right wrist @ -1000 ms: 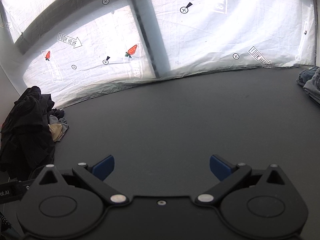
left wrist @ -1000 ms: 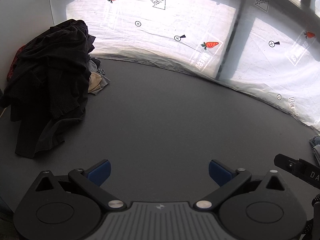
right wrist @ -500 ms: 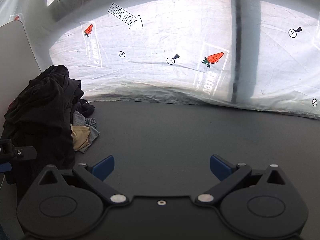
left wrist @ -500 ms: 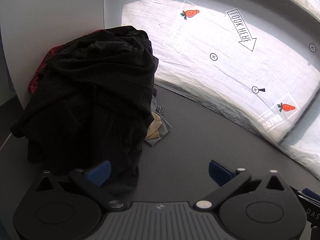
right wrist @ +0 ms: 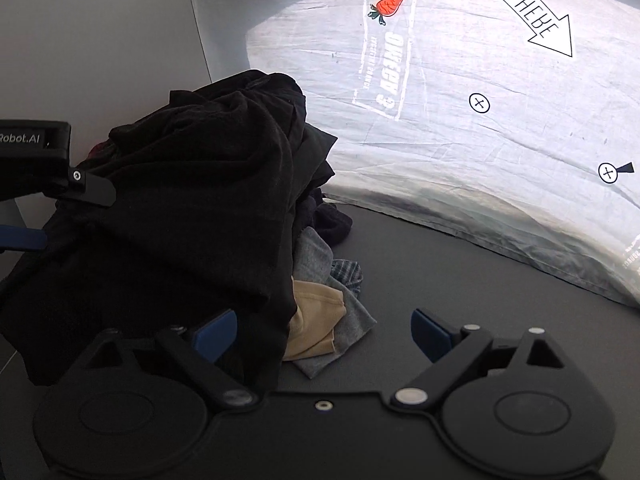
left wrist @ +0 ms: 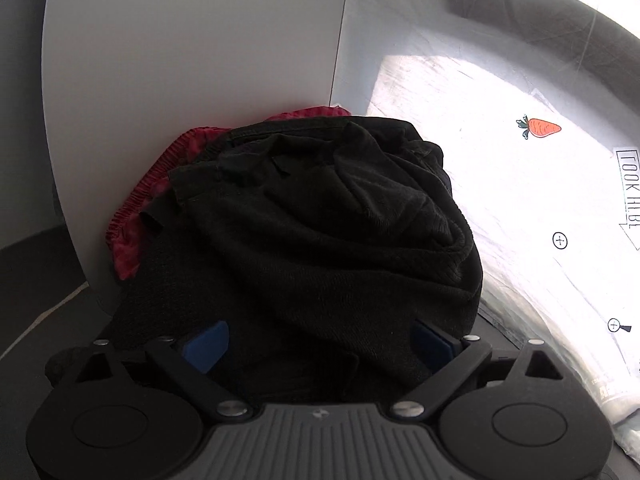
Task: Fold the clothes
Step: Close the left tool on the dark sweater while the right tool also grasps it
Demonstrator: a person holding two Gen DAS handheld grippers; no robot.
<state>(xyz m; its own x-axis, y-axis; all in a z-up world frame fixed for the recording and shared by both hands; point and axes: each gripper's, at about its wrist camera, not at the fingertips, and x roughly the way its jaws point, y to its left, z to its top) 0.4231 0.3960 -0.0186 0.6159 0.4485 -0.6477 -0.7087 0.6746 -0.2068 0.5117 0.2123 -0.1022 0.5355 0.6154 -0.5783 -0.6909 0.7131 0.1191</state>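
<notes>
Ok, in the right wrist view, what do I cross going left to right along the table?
Left gripper at the frame edge → black garment pile → tan garment → grey garment → bare dark table → white printed sheet.

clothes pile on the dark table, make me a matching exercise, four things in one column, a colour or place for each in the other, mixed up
Things
1. crumpled knit garment on top of the pile
2. garment with a gathered elastic edge
3. folded soft garment at the pile's foot
4. carrot print on the white sheet

Descriptions
A. tan
B. orange
C. black
D. red, behind the pile against the wall

Pairs: 1-C, 2-D, 3-A, 4-B
</notes>
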